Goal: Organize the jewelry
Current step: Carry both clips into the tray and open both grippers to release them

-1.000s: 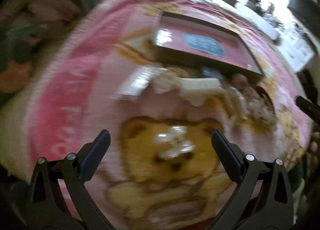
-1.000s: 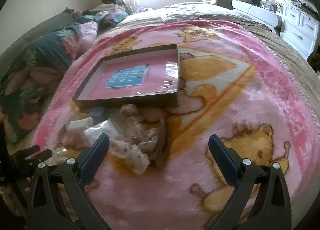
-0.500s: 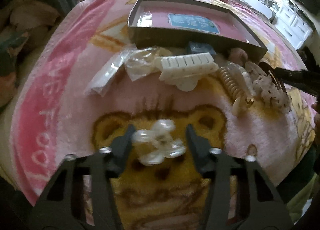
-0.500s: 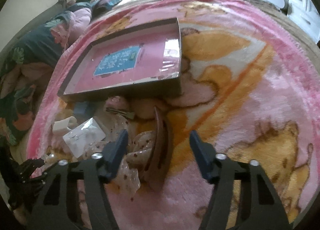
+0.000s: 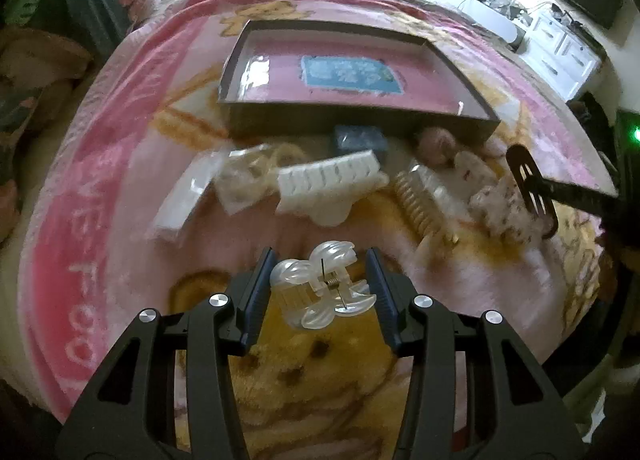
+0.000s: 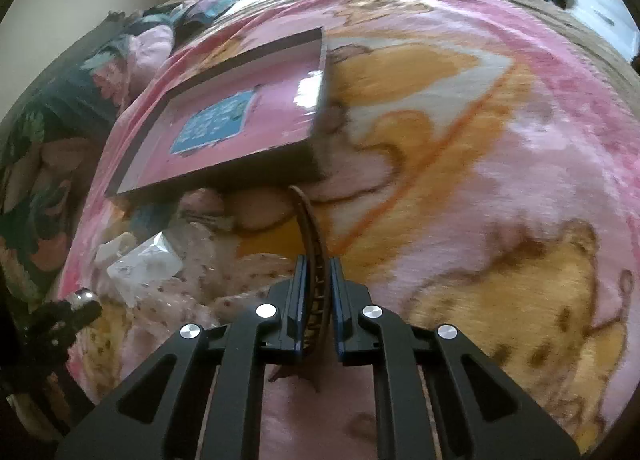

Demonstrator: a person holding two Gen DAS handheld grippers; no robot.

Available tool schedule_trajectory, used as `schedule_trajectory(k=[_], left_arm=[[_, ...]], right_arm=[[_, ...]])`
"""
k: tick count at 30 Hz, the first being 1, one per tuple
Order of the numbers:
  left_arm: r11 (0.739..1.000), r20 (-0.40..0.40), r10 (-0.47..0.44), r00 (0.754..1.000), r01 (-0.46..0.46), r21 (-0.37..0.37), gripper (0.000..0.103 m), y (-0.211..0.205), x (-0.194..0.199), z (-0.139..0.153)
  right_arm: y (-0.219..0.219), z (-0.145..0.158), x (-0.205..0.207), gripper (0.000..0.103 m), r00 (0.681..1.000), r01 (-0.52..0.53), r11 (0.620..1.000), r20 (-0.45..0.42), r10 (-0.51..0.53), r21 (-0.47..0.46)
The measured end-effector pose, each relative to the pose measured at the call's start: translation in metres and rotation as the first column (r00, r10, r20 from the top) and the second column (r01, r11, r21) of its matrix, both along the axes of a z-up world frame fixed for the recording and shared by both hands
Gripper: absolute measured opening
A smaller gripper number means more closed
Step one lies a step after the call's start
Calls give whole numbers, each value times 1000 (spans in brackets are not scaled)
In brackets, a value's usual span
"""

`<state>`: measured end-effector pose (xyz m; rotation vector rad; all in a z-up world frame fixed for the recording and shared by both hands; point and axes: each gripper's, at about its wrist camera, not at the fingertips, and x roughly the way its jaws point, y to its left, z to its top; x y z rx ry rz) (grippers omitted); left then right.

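We grip a clear claw clip (image 5: 322, 286) in our left gripper (image 5: 320, 284); our right gripper (image 6: 318, 300) pinches a brown comb (image 6: 310, 236). The box (image 5: 352, 120) lies at twelve o'clock on the blanket (image 5: 100, 200).

Both grippers, left (image 5: 320, 292) and right (image 6: 318, 300), are matte black plastic with cut-out arms, silver screws and blue-lined jaws.

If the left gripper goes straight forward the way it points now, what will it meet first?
Probably the white comb-like clip, lying ahead of the left gripper, which is shut on the clear claw clip. Behind it stands the dark box. Depth is unclear.
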<state>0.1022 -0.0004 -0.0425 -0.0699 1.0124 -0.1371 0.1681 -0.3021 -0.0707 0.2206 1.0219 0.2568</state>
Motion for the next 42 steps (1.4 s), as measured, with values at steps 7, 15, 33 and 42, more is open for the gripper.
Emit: schedule_trajectory(k=[7, 15, 33, 42], left_arm=[[1000, 35, 5, 999, -5, -12, 38, 3, 27, 18], [999, 70, 41, 997, -40, -23, 38, 17, 66, 36], [998, 15, 68, 998, -68, -14, 38, 23, 161, 16], [998, -42, 62, 997, -63, -10, 38, 26, 185, -6]], right_arm=[[-25, 27, -6, 10, 997, 43, 999, 69, -44, 19], [-23, 64, 12, 10, 988, 27, 999, 152, -33, 37], [49, 66, 96, 10, 983, -88, 995, 167, 81, 35], [76, 38, 131, 10, 990, -101, 995, 102, 99, 14]])
